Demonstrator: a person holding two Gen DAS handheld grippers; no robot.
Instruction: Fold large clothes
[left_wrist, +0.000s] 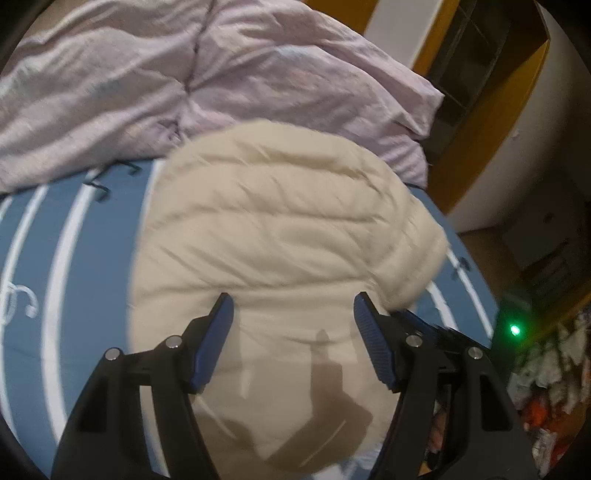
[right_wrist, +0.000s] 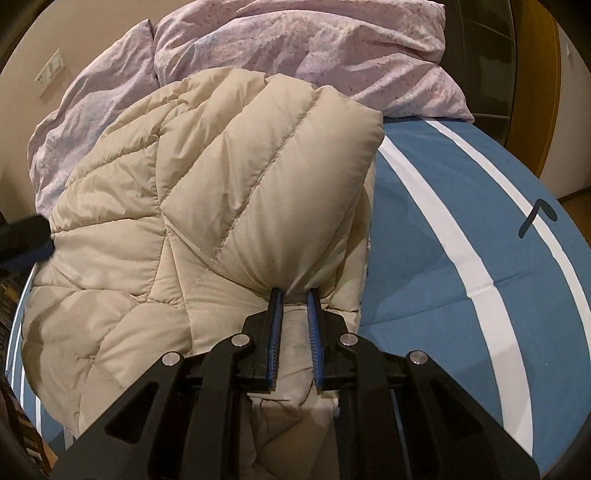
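Observation:
A cream quilted puffer jacket (left_wrist: 280, 229) lies in a heap on the blue bed sheet (left_wrist: 92, 258). My left gripper (left_wrist: 293, 304) is open and empty, its fingers spread just above the jacket's near part. In the right wrist view the jacket (right_wrist: 155, 206) fills the left and middle. My right gripper (right_wrist: 295, 295) is shut on a bunched fold of the jacket, and a puffy section (right_wrist: 280, 166) rises from the pinch. The other gripper's dark tip (right_wrist: 26, 240) shows at the left edge, beside the jacket.
A crumpled pale lilac duvet (left_wrist: 184, 81) lies behind the jacket at the head of the bed; it also shows in the right wrist view (right_wrist: 295, 44). The blue sheet with white stripes (right_wrist: 461, 221) extends right. A wooden wardrobe (left_wrist: 491, 92) and floor clutter (left_wrist: 546, 387) stand beside the bed.

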